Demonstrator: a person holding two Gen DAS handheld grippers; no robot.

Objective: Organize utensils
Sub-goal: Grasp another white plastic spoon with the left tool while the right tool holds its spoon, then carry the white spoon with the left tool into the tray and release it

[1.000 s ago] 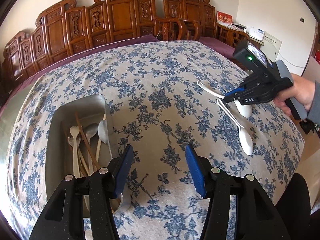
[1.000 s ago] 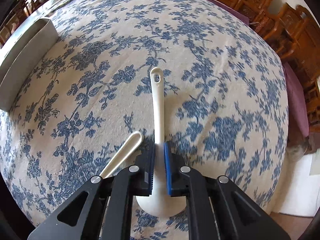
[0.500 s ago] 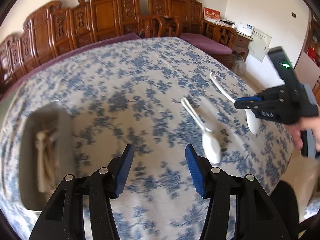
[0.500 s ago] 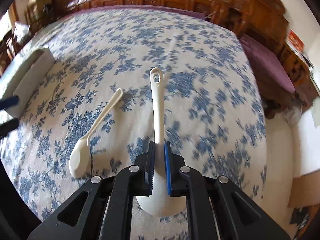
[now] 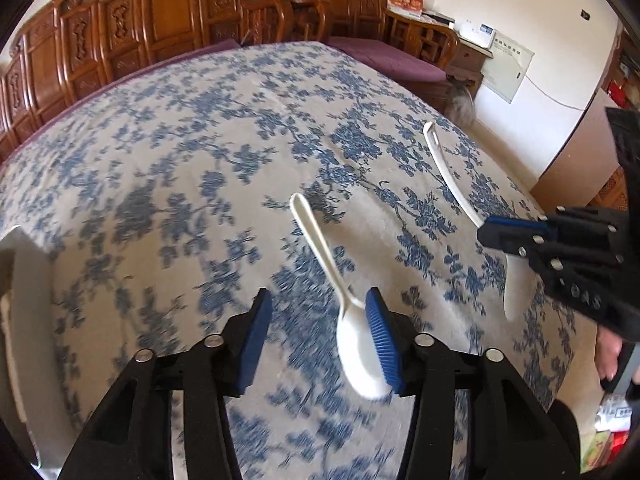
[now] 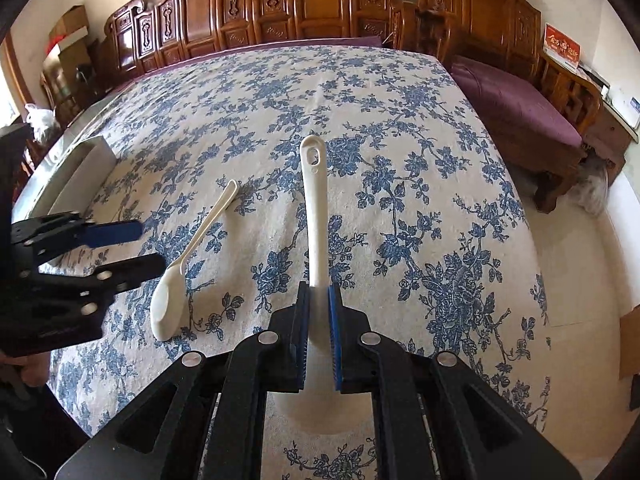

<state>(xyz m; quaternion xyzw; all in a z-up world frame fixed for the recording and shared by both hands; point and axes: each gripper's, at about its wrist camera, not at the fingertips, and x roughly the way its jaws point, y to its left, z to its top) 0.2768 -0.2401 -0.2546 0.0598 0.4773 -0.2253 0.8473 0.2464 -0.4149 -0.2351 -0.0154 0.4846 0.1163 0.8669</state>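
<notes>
My right gripper (image 6: 318, 334) is shut on a large white rice paddle (image 6: 314, 208), held above the tablecloth with its handle pointing away; it also shows in the left wrist view (image 5: 448, 176), and so does the right gripper (image 5: 516, 236). A small white spoon (image 6: 188, 256) lies on the cloth to its left. In the left wrist view the spoon (image 5: 340, 288) lies just ahead of my open left gripper (image 5: 316, 340), its bowl by the right fingertip. The left gripper (image 6: 120, 252) also shows at the left of the right wrist view.
A grey utensil tray (image 6: 76, 168) stands at the table's left edge; it also shows in the left wrist view (image 5: 16, 280). The blue-flowered tablecloth (image 6: 360, 120) covers the table. Carved wooden chairs (image 6: 320, 4) line the far side, a purple-cushioned bench (image 6: 516, 108) the right.
My left gripper has swung right from the tray to the small spoon. My right gripper has lifted the rice paddle off the cloth and tilted up.
</notes>
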